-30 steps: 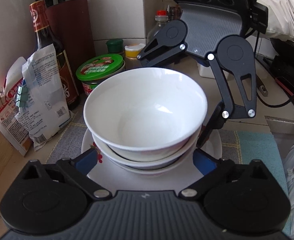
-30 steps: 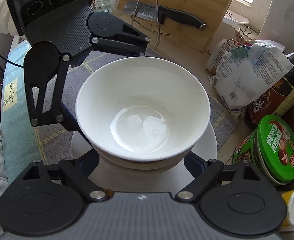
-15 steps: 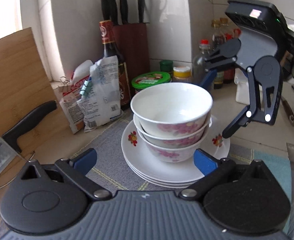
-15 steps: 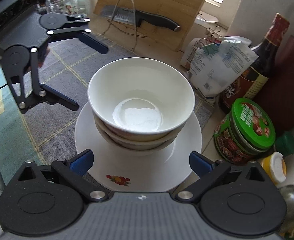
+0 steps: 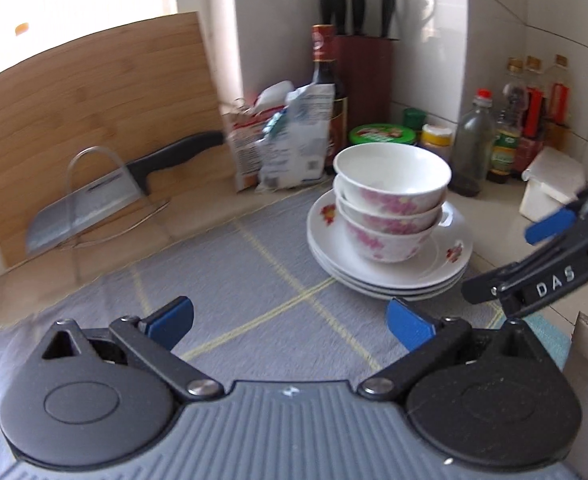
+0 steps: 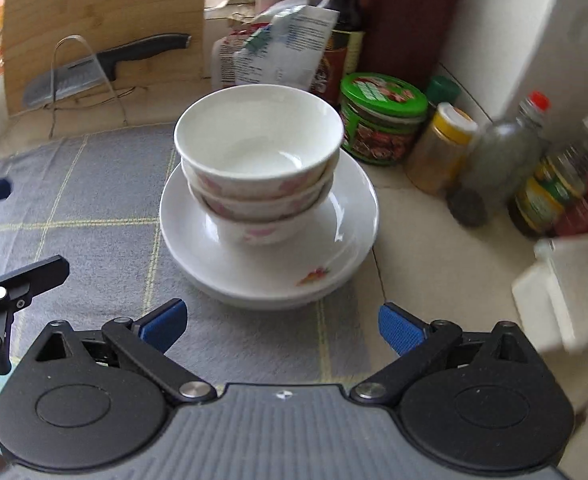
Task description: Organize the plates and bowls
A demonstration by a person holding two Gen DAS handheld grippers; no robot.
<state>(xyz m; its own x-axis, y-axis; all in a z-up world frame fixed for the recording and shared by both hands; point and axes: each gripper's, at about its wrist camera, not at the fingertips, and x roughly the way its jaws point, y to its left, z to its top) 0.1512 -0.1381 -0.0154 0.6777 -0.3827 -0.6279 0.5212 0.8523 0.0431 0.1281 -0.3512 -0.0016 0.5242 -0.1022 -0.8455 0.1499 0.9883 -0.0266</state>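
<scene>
Three white bowls with pink flowers [image 5: 390, 200] [image 6: 258, 160] are nested on a stack of white plates [image 5: 446, 264] [image 6: 346, 240] on a grey checked mat. My left gripper [image 5: 290, 322] is open and empty, low over the mat, in front and to the left of the stack. My right gripper [image 6: 282, 326] is open and empty, just in front of the plates. The right gripper shows at the right edge of the left wrist view [image 5: 550, 228]. Part of the left gripper shows at the left edge of the right wrist view [image 6: 10, 284].
A cleaver in a wire rack [image 5: 94, 200] stands against a wooden cutting board [image 5: 94, 92] at the back left. Snack bags [image 5: 290, 144], a dark sauce bottle [image 5: 326, 92], a knife block [image 5: 366, 76], a green-lidded tin [image 6: 382, 116], several condiment bottles [image 5: 510, 120] and a white box [image 5: 554, 184] crowd the back corner.
Both grippers have pulled back and away from the bowl stack, which stays on the plates. One second ago their fingers stood on either side of the bowls.
</scene>
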